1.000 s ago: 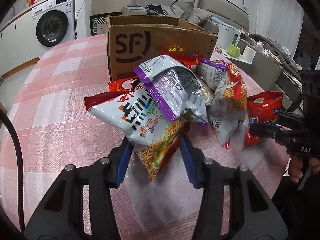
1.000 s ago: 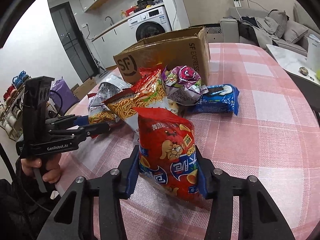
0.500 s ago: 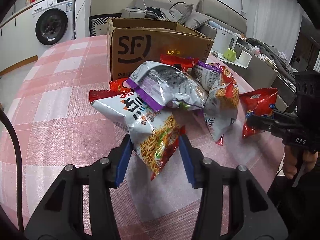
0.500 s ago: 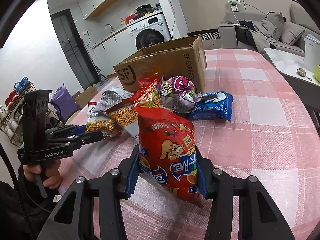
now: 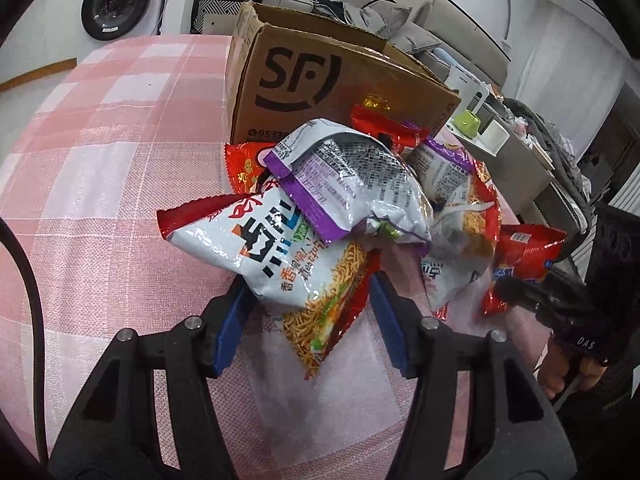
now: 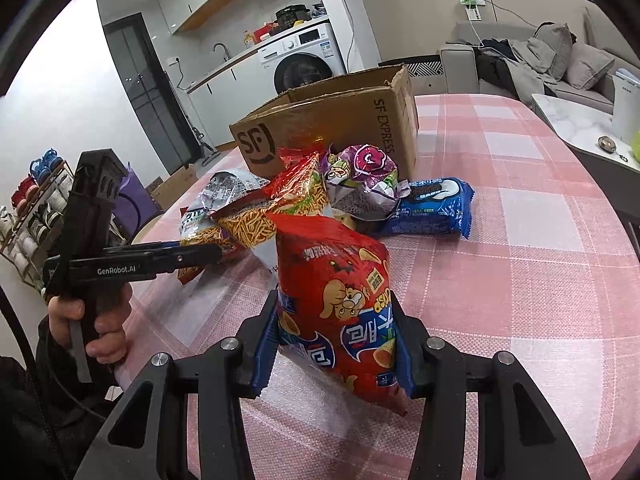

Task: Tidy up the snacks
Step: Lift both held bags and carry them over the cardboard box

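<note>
Meanwhile both grippers pinch bags — left gripper [image 5: 308, 300] noodle-snack bag [image 5: 280, 256], right gripper [image 6: 336, 344] red chip bag [image 6: 340, 312] — cardboard box [image 6: 332, 128] open.

The left gripper [image 5: 310, 308] has lifted the noodle snack bag [image 5: 288, 264] higher. The right gripper [image 6: 336, 354] has raised the red chip bag [image 6: 340, 308] off the counter [image 6: 520, 280].

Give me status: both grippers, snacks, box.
Left gripper shut on white noodle-snack bag. Right gripper shut on red chip bag. Cardboard box open behind snack pile; pile sits in the way.
</note>
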